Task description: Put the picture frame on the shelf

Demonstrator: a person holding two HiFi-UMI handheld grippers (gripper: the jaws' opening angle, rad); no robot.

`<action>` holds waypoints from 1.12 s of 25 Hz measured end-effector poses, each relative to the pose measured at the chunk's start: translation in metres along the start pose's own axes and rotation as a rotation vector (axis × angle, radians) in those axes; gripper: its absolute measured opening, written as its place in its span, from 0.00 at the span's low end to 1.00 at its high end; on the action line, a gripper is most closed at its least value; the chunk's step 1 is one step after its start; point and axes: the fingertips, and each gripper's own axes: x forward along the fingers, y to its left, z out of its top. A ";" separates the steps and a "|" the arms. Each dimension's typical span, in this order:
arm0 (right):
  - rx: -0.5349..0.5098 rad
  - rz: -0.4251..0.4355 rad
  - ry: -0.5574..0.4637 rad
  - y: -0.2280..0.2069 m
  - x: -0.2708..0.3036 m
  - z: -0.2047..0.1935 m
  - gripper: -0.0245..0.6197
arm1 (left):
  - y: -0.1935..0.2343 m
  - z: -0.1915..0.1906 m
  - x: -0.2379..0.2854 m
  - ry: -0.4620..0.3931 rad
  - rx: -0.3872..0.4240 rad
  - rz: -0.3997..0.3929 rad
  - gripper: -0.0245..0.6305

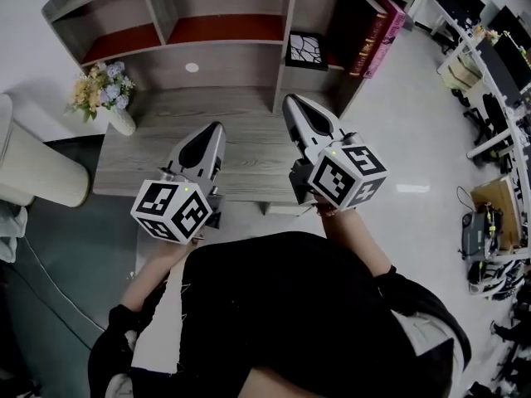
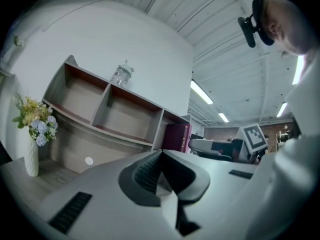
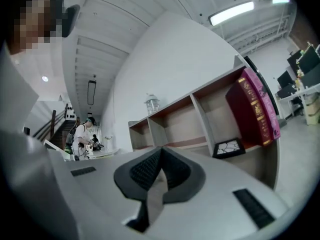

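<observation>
Jar (image 2: 121, 75) atop shelf (image 2: 131, 115) shows only in gripper views.

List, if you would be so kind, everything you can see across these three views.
shelf unit: one, grey wood with reddish boards, at the back of the desk
picture frame: one, black with a white cracked pattern, in the shelf unit's right compartment
books: two, dark maroon and pink, same compartment, right of the picture frame
glass jar: one, clear, on top of the shelf unit
vase of flowers: one, white vase with yellow and blue blooms, at the desk's left end
desk: one, grey wood
cylindrical container: one, off-white, left of the desk
left hand-held gripper: one, white and grey, jaws shut, empty
right hand-held gripper: one, white and grey, jaws shut, empty
</observation>
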 end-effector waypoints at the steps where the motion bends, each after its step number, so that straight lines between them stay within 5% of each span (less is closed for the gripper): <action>1: -0.004 -0.004 0.001 0.007 0.000 -0.002 0.05 | 0.002 0.003 -0.009 -0.002 0.008 0.003 0.06; 13: -0.018 -0.069 0.059 0.096 -0.010 -0.047 0.05 | 0.024 0.010 -0.109 0.007 0.013 0.018 0.06; 28: -0.011 -0.168 0.091 0.141 -0.063 -0.081 0.05 | 0.007 -0.007 -0.168 0.028 -0.010 -0.061 0.06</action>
